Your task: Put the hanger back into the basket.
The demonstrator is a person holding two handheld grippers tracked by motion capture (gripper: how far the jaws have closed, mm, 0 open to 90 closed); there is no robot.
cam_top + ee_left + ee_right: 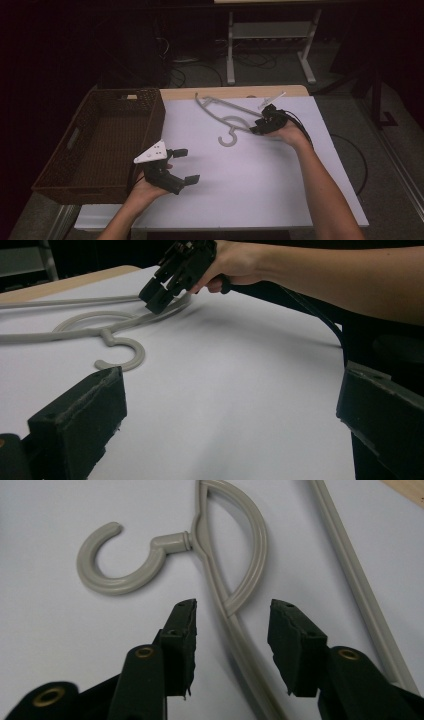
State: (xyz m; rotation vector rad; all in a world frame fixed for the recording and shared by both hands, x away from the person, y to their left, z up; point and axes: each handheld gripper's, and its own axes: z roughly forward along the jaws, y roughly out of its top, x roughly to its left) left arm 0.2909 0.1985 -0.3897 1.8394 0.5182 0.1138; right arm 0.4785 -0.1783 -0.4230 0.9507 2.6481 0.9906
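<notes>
Nearest, at the front edge of the white bench (250,190): left hand-held gripper (182,165), jaws spread wide, nothing between them, held just right of the brown wicker basket (95,140). Grey three-cornered plate on top of it. In the left gripper view, both black jaws far apart over bare white surface, gripping nothing.

Farther back, past the bench's middle: grey plastic hanger (227,120) lying flat, hook (120,560) turned toward the near edge, long arms running toward the far edge.

At the hanger's right side: right hand-held gripper (232,630), partly opened, jaws set either side of the hanger's arm below the hook's neck. Gap visible on both sides in the right gripper view; not closed on it. Seen from the left gripper view, lowered right onto the hanger (100,335); contact or not, could not tell.

Beyond the bench: dark floor, cables, white frame legs (270,45).
</notes>
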